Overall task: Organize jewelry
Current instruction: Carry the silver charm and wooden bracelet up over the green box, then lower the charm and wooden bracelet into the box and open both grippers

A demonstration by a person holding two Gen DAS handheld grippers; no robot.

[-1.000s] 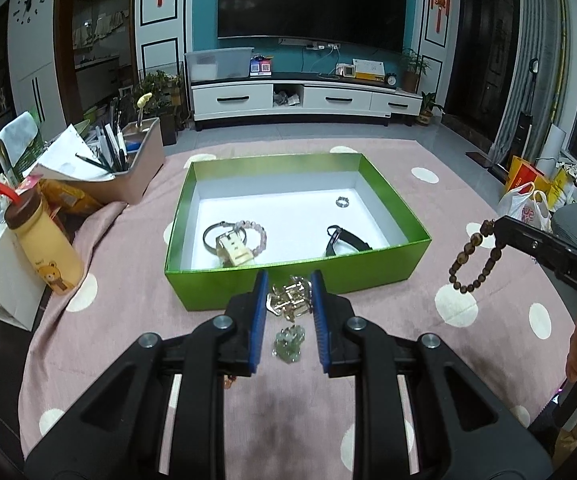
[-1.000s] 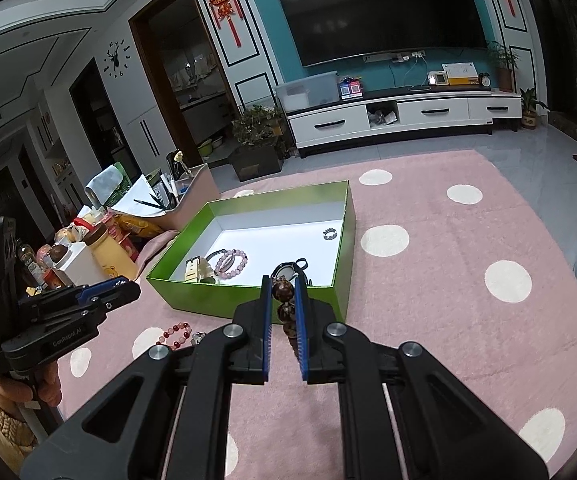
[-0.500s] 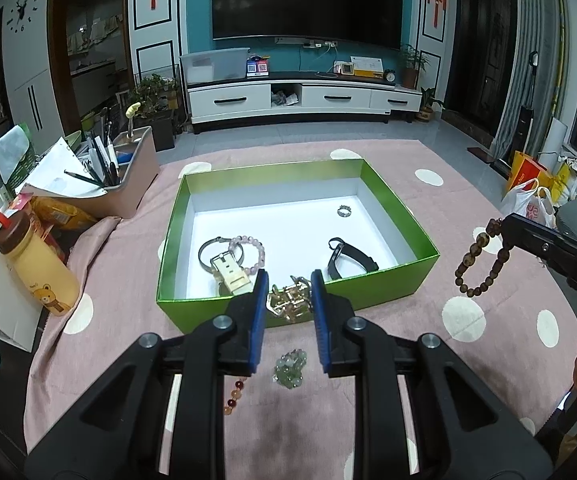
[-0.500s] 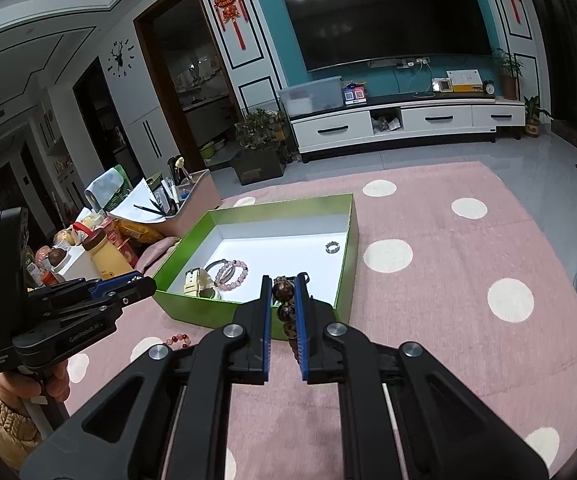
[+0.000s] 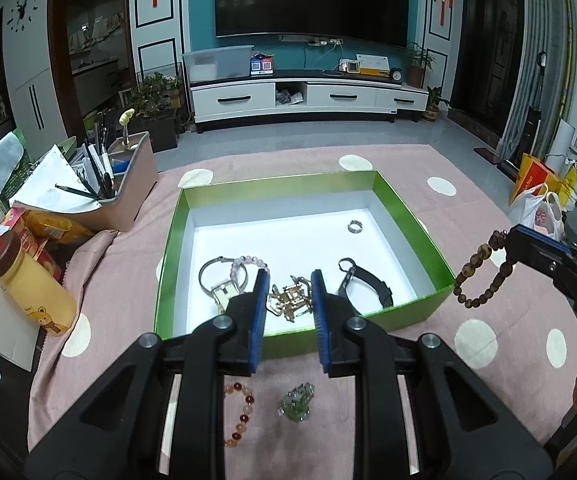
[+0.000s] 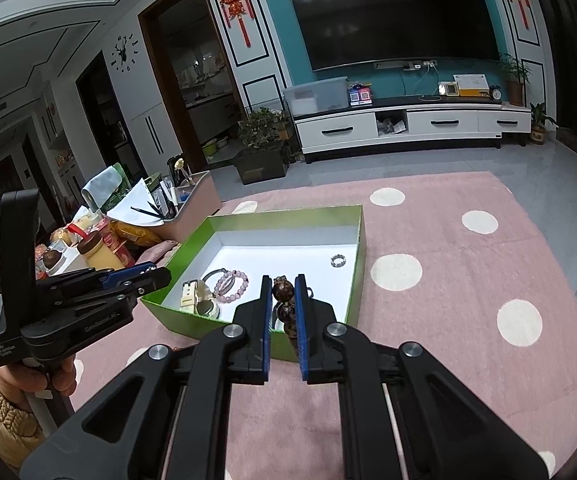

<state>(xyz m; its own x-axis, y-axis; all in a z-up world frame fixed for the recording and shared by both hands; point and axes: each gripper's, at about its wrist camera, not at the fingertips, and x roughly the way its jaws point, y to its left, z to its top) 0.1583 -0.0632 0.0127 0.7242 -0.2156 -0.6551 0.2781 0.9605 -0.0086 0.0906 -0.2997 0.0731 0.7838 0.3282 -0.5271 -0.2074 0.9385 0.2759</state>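
Green-walled and white inside, the box [image 5: 408, 212] sits on the pink dotted cloth of the table [image 5: 468, 184] and already holds a silver ring [image 5: 355, 227], a pink bead bracelet [image 5: 248, 266], a watch [image 5: 218, 286] and a black band [image 5: 364, 284]; the left gripper [image 5: 288, 300] is clamped on a gold trinket [image 5: 291, 298] and holds it over the near part of the box floor – so the step in hand looks like depositing that piece; the right gripper [image 6: 284, 300] is pinched on a brown wooden bead bracelet [image 6: 284, 304], which dangles beside the box's right wall in the left view; a red-and-amber bracelet [image 5: 238, 412] and a small green ornament [image 5: 298, 402] lie on the cloth just in front of the box; next, I judge, the left jaws need to part low over a bare patch – clear of the watch and band – then the beads follow
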